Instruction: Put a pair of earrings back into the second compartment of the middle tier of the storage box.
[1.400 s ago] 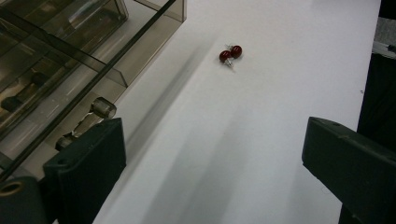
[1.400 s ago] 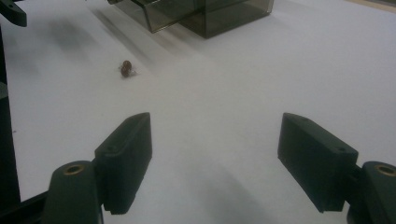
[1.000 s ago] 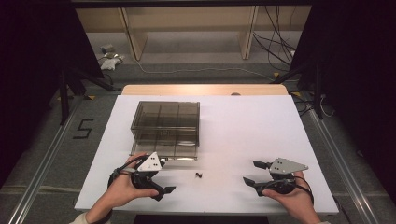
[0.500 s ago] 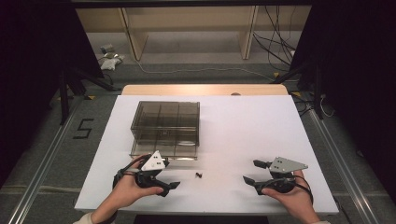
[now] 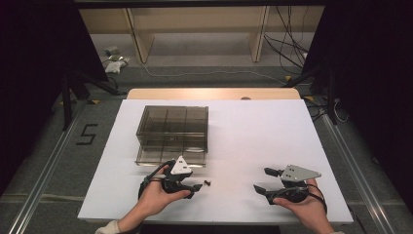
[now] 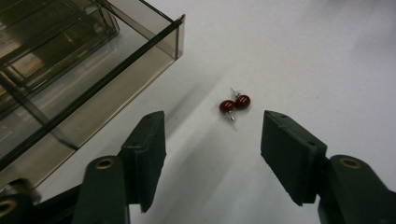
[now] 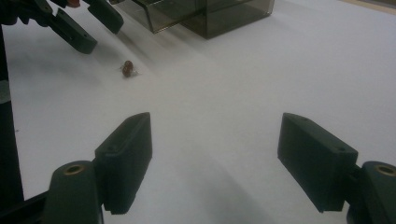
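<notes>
A: Where are the earrings (image 6: 235, 104) right now?

B: On the white table (image 5: 253, 131), lying just ahead of the left gripper (image 5: 198, 187). In the left gripper view the two small dark-red studs lie side by side, touching, their thin metal posts pointing apart. They sit a little beyond the tips of the jaws, roughly in line with the gap and slightly toward the right-hand jaw.

A: Has the gripper got hold of them?

B: No. Its jaws have just been closing and now stand about half open, with bare table between the pads and the earrings ahead of the tips, not between them.

A: What else is near those jaws?

B: The smoky clear plastic box (image 6: 70, 70), with its dividers showing through the walls. It stands beyond and to the left of the left-hand jaw, its near corner close to the earrings but apart from them.

A: And the right gripper (image 5: 259, 187)?

B: Held low over the table, jaws wide apart, nothing between them. In its own view the earrings (image 7: 127, 68) lie well ahead of the left-hand jaw, with the left gripper's tips just past them.
</notes>
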`<state>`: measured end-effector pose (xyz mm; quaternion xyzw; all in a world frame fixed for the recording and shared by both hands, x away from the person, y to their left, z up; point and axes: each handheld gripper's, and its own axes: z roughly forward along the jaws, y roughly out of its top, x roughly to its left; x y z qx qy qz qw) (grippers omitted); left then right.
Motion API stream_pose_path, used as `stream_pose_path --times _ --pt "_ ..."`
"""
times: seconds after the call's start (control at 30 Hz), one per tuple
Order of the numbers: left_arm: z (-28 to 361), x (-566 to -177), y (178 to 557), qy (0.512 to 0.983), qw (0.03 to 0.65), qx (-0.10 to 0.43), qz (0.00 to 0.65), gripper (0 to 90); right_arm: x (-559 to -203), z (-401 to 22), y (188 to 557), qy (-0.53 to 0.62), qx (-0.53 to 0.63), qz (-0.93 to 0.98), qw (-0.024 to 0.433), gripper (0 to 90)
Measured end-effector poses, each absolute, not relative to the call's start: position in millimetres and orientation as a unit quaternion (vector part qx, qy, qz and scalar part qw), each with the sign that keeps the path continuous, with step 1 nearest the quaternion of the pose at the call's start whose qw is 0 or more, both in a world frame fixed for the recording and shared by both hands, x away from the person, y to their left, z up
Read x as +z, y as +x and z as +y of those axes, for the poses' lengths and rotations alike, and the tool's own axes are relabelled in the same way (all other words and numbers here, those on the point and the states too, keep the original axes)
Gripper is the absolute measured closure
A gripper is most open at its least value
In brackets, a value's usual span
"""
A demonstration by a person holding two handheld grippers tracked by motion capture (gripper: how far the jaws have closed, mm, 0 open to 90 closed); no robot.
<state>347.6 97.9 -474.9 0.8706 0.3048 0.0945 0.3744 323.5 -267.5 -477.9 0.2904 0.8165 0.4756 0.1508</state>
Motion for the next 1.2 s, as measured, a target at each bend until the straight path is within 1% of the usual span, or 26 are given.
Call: stream_pose_path --times 0.4,0.67,0.8,1.2 --pt "73.4 -481.6 353.8 0.872 0.373 0.093 0.303 50.6 -478.4 -267.8 323.4 0.291 0.475 0.817 0.15 27.4" --pt "70.9 -483.2 356.9 0.869 0.374 0.088 0.312 56.4 -478.2 -267.7 323.6 0.29 0.473 0.818 0.151 27.4" --pt "69.3 -485.3 356.4 0.876 0.364 0.093 0.304 57.8 -478.0 -267.6 323.3 0.289 0.474 0.818 0.152 27.4" --pt "66.4 -489.0 354.9 0.884 0.354 0.098 0.291 65.7 -478.1 -267.6 323.4 0.289 0.473 0.818 0.152 27.4"
